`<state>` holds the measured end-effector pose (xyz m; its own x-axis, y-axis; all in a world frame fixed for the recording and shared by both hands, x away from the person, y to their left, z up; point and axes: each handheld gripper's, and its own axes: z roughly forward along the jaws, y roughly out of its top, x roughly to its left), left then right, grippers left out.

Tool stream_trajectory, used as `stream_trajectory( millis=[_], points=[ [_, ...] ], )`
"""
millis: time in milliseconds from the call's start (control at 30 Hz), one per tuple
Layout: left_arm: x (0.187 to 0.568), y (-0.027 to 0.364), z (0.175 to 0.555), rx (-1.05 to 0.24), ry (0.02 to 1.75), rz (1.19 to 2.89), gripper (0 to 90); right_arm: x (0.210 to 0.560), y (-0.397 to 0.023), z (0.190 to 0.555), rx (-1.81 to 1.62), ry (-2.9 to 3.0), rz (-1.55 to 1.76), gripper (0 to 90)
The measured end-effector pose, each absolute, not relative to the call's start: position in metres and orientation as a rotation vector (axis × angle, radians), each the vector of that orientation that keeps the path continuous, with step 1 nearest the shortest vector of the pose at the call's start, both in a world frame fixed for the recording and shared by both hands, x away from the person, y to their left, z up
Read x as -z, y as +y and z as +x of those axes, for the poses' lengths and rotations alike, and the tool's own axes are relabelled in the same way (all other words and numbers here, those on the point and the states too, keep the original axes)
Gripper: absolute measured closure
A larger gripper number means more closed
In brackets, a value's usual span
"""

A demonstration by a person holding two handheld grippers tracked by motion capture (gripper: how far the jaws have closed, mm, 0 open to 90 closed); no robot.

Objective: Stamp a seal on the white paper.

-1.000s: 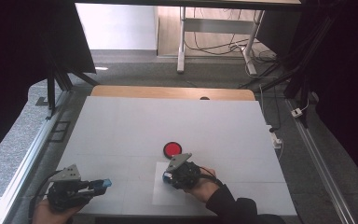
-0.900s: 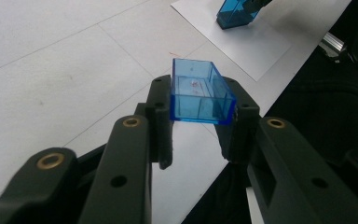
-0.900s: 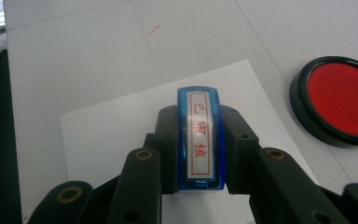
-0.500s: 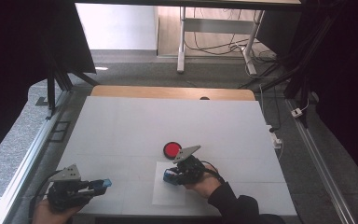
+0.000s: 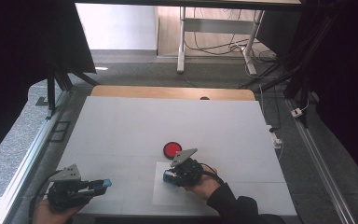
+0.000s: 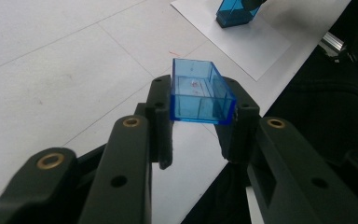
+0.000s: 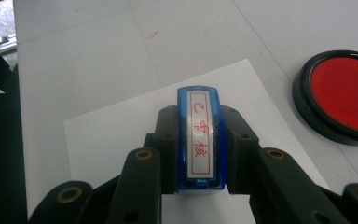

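Observation:
My left gripper [image 5: 95,185] hovers near the table's front left corner, shut on a clear blue cap [image 5: 104,182]. In the left gripper view the cap [image 6: 198,91] sits crosswise between the jaw tips of that gripper [image 6: 198,112], its hollow side up. My right gripper [image 5: 171,176] is shut on a blue stamp [image 5: 168,176] over a white paper sheet [image 5: 165,193]. In the right gripper view the stamp [image 7: 200,137] shows a white label with red characters, clamped by the right gripper [image 7: 199,144]. A round red ink pad [image 5: 171,149] with a black rim lies just beyond.
The white table [image 5: 121,126] has a wooden strip along its far edge. Metal rails run down both sides. In the right gripper view the ink pad [image 7: 342,95] lies to the right of the paper [image 7: 121,135]. Cables and a desk frame stand on the floor behind.
The right gripper has tipped so that its grey plate rises, and it has shifted slightly right over the paper. The left gripper with the cap has stayed put.

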<state>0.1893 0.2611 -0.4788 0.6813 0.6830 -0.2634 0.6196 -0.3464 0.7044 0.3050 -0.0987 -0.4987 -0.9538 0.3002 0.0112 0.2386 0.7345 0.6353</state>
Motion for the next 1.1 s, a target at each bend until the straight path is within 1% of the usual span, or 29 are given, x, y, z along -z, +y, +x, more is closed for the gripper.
stream_trajectory(
  millis=[500, 1100],
  points=[
    [0.479, 0.262, 0.189, -0.093, 1.003, 2.053, 68.2, 0.496, -0.098, 0.308, -1.02, 2.854, 0.457, 71.0],
    [0.479, 0.263, 0.189, -0.092, 1.003, 2.048, 68.2, 0.478, -0.103, 0.307, -1.117, 2.828, 0.479, 70.9]
  ],
)
